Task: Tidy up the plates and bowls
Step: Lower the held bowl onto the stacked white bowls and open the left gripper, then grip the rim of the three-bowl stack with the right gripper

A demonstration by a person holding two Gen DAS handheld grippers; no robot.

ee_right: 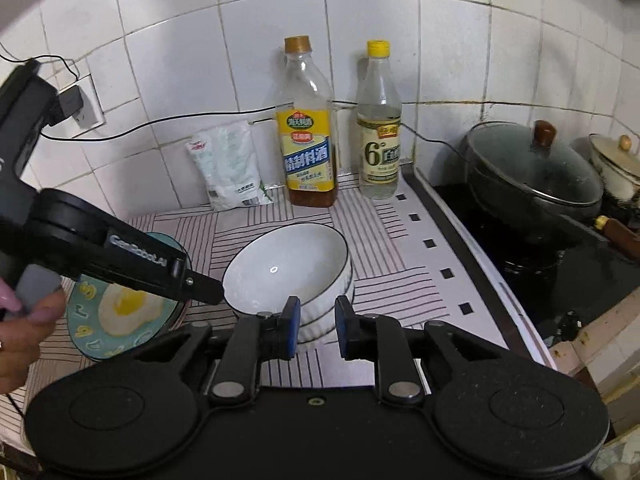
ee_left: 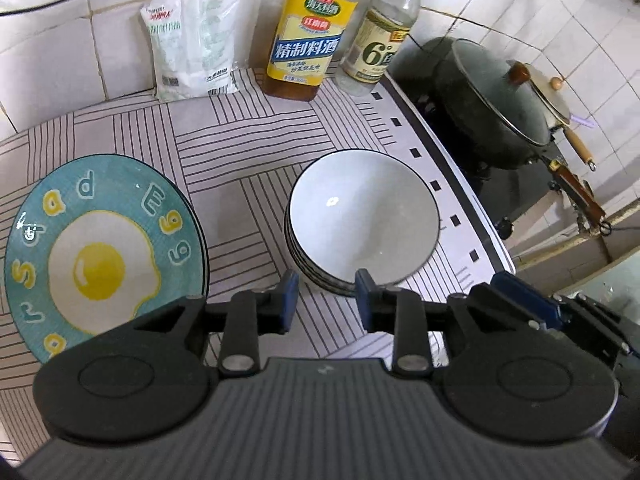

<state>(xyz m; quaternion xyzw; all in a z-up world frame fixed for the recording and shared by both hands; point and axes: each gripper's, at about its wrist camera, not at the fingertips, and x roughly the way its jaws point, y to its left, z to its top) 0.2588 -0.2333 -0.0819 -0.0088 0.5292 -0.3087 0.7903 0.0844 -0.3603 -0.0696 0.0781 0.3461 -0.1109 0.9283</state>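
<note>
White bowl (ee_left: 362,216) with a thin dark rim line, outer wall ribbed; teal plate (ee_left: 100,252) bearing a white-and-yellow fried-egg motif and pale letters. Counter cloth (ee_left: 224,136): pinkish-white, blocks of dark parallel stripes. Yellow-labelled bottle (ee_right: 307,152); black gripper fingers, blue pads (ee_right: 293,330).

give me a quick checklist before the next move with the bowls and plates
1. left gripper fingers empty: ok, nothing between them.
2. right gripper fingers empty: ok, open just before the bowls.
3. white bowls nested in one stack: ok.
4. egg plate on a plate stack: ok, stack count cannot tell.
5. bottles clear of the stacks: ok, back at the wall.
6. more dishes left to sort: cannot tell.
</note>
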